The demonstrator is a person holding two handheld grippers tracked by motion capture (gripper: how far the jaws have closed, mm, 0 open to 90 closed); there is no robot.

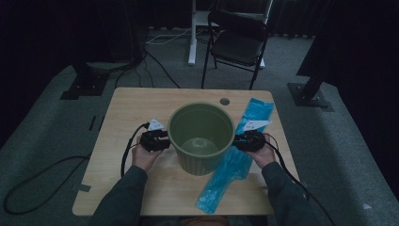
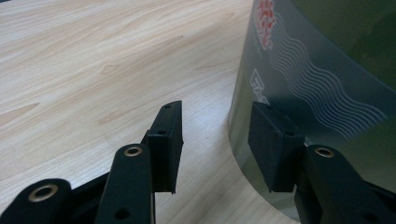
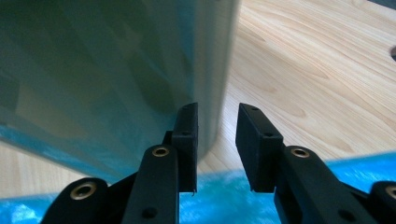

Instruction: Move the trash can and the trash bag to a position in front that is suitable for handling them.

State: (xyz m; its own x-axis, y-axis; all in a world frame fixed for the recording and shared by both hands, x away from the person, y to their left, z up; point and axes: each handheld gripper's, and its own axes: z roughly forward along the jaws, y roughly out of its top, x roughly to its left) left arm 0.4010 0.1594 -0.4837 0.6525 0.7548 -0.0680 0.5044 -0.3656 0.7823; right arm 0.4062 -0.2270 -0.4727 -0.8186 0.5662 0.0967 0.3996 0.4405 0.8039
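An olive-green bucket (image 1: 201, 136) stands upright in the middle of the wooden table (image 1: 127, 108). A long blue plastic bag (image 1: 256, 110) lies flat to its right, partly under it. My left gripper (image 1: 163, 140) is against the bucket's left side. In the left gripper view the left gripper (image 2: 215, 140) has its jaws apart, one pad (image 2: 271, 144) in front of the bucket's printed wall (image 2: 322, 88), with no pad pressing. My right gripper (image 1: 239, 141) sits at the bucket's right side. There the right gripper (image 3: 217, 140) is open over the blue bag (image 3: 317, 168), beside the bucket's wall (image 3: 116, 65).
A black folding chair (image 1: 237, 42) and a white stand leg (image 1: 192, 33) are on the carpet beyond the table. A small round hole (image 1: 225, 101) is in the tabletop near its far edge. Cables trail off the table's left and right sides.
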